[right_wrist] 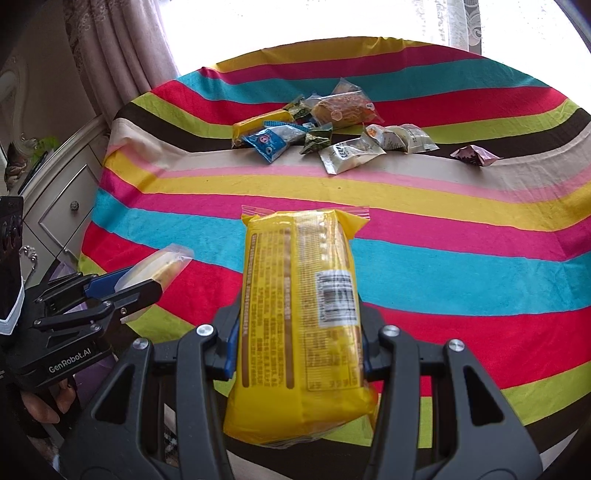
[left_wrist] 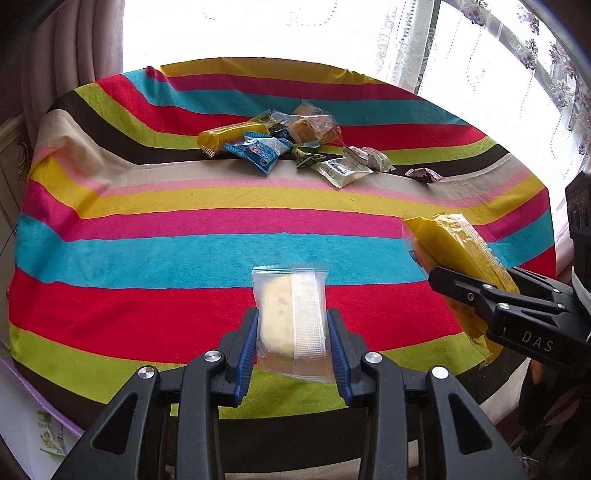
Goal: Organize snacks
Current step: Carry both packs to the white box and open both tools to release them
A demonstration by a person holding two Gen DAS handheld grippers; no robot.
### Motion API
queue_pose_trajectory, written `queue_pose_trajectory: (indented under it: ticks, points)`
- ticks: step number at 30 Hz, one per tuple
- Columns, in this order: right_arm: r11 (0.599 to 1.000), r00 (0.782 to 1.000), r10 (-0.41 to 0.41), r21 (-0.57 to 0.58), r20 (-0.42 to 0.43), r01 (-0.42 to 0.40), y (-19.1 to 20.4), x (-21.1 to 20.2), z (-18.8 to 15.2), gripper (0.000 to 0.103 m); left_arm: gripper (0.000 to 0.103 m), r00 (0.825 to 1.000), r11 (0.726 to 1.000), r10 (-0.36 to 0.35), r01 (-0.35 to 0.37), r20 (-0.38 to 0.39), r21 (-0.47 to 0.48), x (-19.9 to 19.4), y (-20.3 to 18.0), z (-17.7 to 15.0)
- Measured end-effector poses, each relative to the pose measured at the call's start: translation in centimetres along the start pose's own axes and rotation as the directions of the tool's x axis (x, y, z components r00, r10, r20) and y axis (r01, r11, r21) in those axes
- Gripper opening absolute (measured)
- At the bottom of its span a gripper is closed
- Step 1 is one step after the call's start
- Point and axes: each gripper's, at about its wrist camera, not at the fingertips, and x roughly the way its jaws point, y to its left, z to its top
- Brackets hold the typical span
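Observation:
My left gripper [left_wrist: 291, 332] is shut on a clear packet with a pale cake [left_wrist: 290, 321], held above the near edge of the striped table. It also shows in the right wrist view [right_wrist: 155, 273]. My right gripper [right_wrist: 299, 332] is shut on a long yellow snack pack [right_wrist: 299, 314], also held above the near edge; the pack shows at the right of the left wrist view [left_wrist: 454, 251]. A pile of several snack packets [left_wrist: 288, 140] lies at the far middle of the table, also in the right wrist view [right_wrist: 325, 125].
A striped cloth [left_wrist: 147, 229] covers the round table. A small purple packet [left_wrist: 424, 173] lies apart at the far right. A cream drawer cabinet [right_wrist: 62, 199] stands left of the table. Curtains and a bright window [left_wrist: 258, 29] lie behind.

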Motion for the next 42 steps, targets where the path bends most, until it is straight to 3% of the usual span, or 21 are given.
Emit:
queue_pose_trajectory:
  ticks: [14, 24, 31, 42]
  points:
    - [0.983, 0.996, 0.094, -0.158, -0.005, -0.094, 7.3, 0.3, 1.0, 0.051, 0.037, 0.998, 0.986, 0.059, -0.056, 0.014, -0.155, -4.9, 6.4, -3.7]
    - [0.939, 0.986, 0.163, -0.304, -0.018, -0.161, 13.3, 0.4, 1.5, 0.051, 0.037, 0.995, 0.975, 0.089, -0.077, 0.050, -0.208, -6.7, 8.9, -3.5]
    - [0.885, 0.973, 0.228, -0.410, -0.034, -0.221, 18.2, 0.3, 1.9, 0.051, 0.037, 0.989, 0.957, 0.143, -0.128, 0.038, -0.259, -8.1, 12.3, -5.0]
    - [0.741, 0.931, 0.352, -0.578, -0.100, -0.342, 27.1, 0.1, 0.3, 0.051, 0.037, 0.953, 0.870, 0.298, -0.250, 0.049, -0.425, -12.6, 21.3, -7.0]
